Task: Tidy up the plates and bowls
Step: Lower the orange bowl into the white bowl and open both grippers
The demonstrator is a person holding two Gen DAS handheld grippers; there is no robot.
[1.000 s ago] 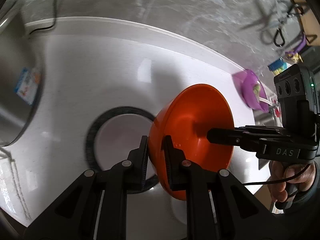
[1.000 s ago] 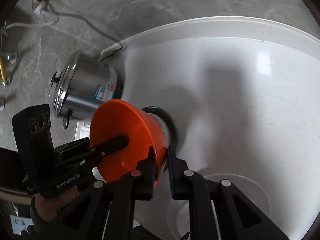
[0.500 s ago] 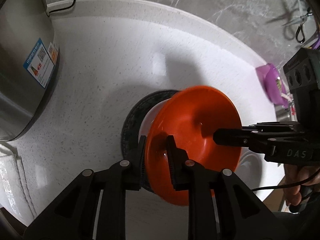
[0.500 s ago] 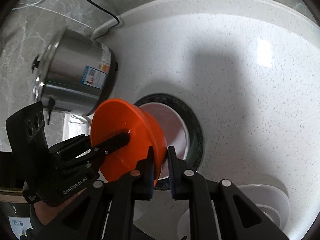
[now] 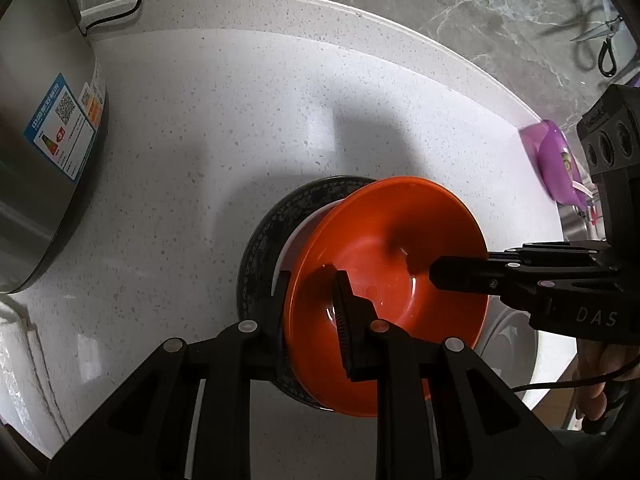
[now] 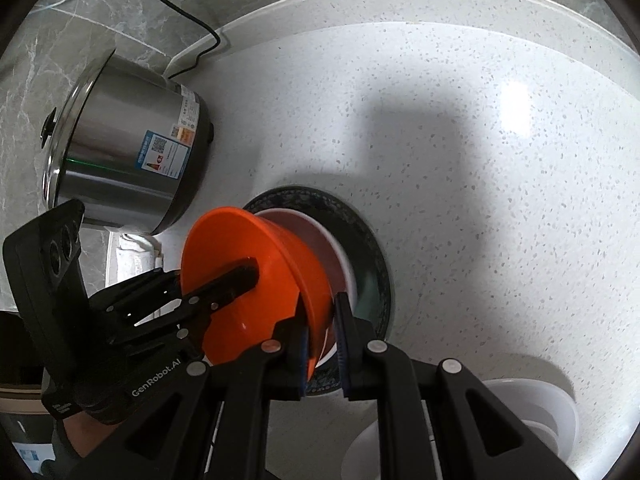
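An orange bowl (image 5: 400, 248) (image 6: 240, 240) hangs tilted just above a dark-rimmed plate (image 5: 260, 248) (image 6: 372, 260) that carries a white dish (image 6: 316, 236). My left gripper (image 5: 310, 280) is shut on the bowl's near rim, one finger inside and one outside. My right gripper (image 6: 320, 300) is shut on the opposite rim in the same way. Each gripper shows in the other's view, the right one (image 5: 460, 276) reaching in from the right and the left one (image 6: 240, 272) from the left. The bowl hides part of the plate and most of the white dish.
A steel cooker (image 5: 40, 160) (image 6: 120, 152) stands on the white counter to the plate's left, its black cable running to the wall. Stacked white bowls (image 6: 532, 412) (image 5: 508, 336) sit near the front right. A purple dish (image 5: 556, 164) lies at the far right edge.
Both grippers have sunk with the orange bowl and carried it over the dark-rimmed plate. The counter and the cooker look closer now. The grips on the rim are unchanged.
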